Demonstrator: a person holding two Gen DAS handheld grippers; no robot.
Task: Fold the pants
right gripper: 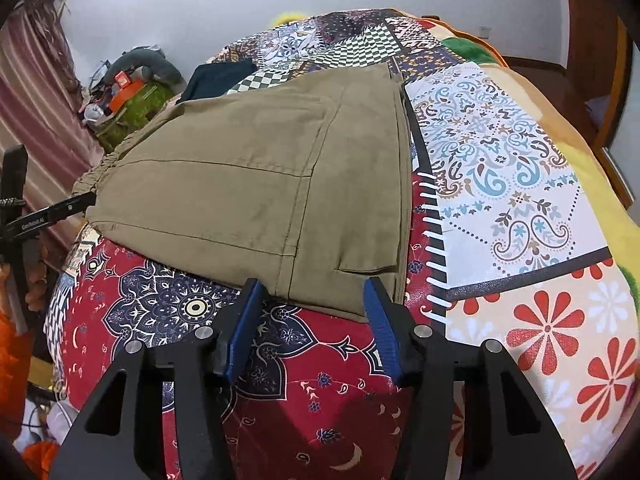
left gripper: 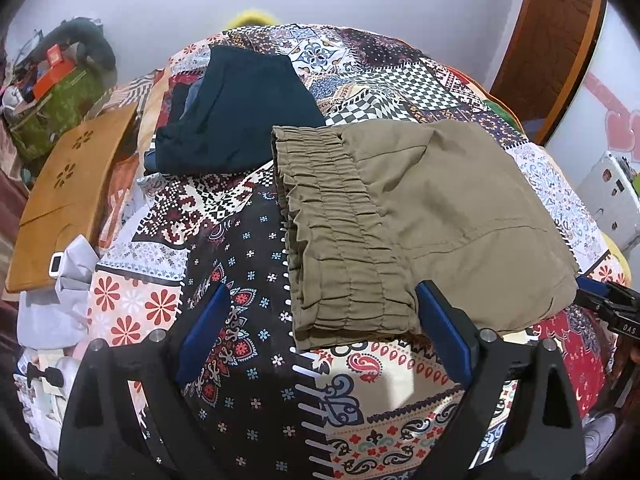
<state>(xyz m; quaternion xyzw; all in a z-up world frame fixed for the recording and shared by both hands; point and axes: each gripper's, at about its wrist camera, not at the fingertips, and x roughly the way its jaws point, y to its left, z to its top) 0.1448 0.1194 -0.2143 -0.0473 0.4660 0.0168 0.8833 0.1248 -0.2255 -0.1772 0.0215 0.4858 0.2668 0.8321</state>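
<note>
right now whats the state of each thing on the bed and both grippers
khaki pants: folded flat, lying on the bedspread, elastic waistband toward the left gripper
dark clothes: folded in a pile behind the pants, one corner touching or just overlapping the waistband
bedspread: spread over the bed
left gripper: open, fingers wide at the waistband corner, holding nothing
right gripper: open, fingers either side of the pants' near edge, not pinching it

The pants (left gripper: 432, 216) are plain olive-khaki. The bedspread (left gripper: 248, 248) is a patchwork of prints: red flowers, paisley, black-and-white checks, dark red medallions. A folded garment (left gripper: 244, 116) beyond looks dark teal, perhaps navy. Each tool's pads (right gripper: 248, 320) are blue.
</note>
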